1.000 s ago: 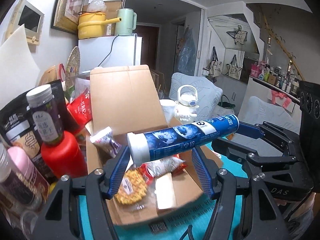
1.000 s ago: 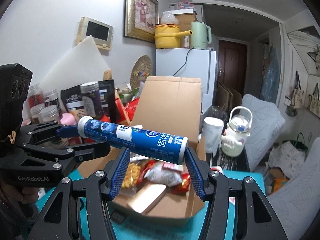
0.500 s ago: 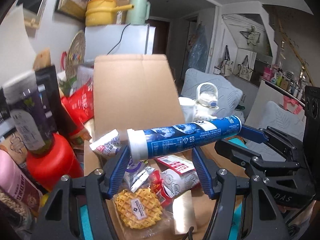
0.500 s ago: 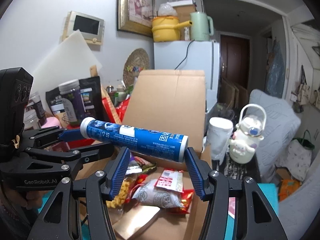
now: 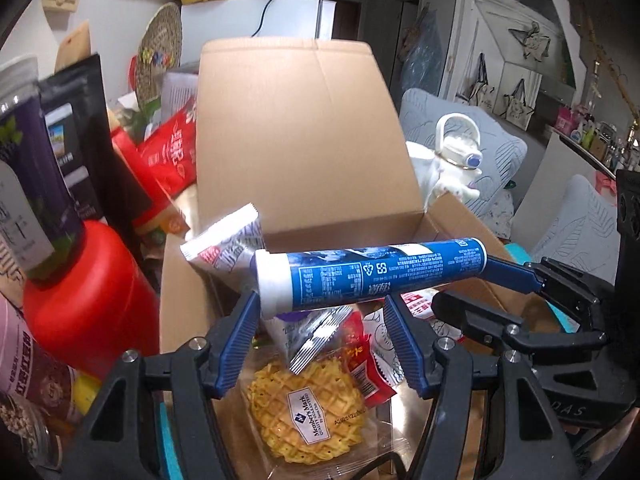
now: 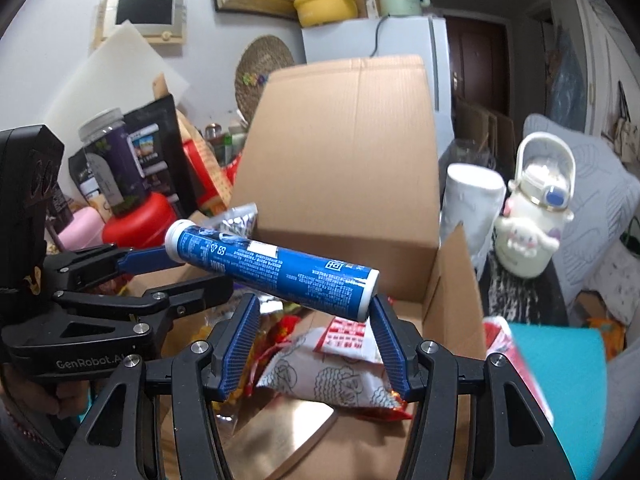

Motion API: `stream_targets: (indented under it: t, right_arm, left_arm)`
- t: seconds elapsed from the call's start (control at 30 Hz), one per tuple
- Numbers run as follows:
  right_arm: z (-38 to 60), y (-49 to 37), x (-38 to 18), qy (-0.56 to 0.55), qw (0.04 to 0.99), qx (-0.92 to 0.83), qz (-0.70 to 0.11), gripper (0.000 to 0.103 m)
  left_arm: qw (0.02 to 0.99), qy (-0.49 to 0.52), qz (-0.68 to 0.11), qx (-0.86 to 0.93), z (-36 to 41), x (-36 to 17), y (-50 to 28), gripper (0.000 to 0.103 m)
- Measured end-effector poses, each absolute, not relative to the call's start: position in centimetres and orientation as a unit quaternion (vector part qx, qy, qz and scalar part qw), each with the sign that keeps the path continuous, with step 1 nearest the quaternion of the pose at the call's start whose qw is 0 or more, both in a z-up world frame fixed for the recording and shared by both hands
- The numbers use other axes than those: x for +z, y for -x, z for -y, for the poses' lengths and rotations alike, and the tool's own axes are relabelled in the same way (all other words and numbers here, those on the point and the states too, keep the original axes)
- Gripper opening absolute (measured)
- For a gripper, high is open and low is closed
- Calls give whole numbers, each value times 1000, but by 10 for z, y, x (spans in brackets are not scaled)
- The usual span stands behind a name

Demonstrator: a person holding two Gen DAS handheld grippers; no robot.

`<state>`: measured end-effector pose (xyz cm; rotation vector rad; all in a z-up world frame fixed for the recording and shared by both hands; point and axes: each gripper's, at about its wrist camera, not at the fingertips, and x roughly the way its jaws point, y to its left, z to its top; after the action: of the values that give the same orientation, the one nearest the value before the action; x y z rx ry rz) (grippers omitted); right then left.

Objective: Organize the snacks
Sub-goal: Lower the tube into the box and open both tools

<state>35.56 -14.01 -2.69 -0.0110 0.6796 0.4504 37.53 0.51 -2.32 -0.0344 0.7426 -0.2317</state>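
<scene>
Several snack packets [image 6: 332, 376] and waffle [image 5: 306, 412] inside open box [image 5: 300, 120]; blue tube [image 5: 372, 276] overhead, ends touching both wide claws, left [image 5: 324, 344], right [image 6: 316, 344].

The bench [image 6: 560, 368] shows only as a teal surface at the lower right of the right wrist view (most of it is covered). An open cardboard box [image 5: 304, 128] stands on it. Just left of the box stands a red container [image 5: 88, 300], with jars and dark pouches crowded beside it.
</scene>
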Motion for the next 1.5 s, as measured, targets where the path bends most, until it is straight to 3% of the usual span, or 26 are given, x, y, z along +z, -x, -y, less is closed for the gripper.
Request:
stream_targets:
  t: [0.8,0.9,1.03,1.5]
  right_arm:
    - [140,-372,-50,-9,891,224,-395,57]
    - [139,-372,-49,-8,889,226,-398,61]
    - [136,-370,-48,-3,889,226,-398,66]
    - [142,-351,-20,11,908,200,-368,66]
  left_arm:
    - [893,-16,-441,-90,7,-56,-392,64]
    - [886,-17,-455,-86,7,-60,-395,64]
    - [882,-22,-463,-82,9,-61,-396,64]
    - [892,-29,-448,-60,6,-40,-387,66]
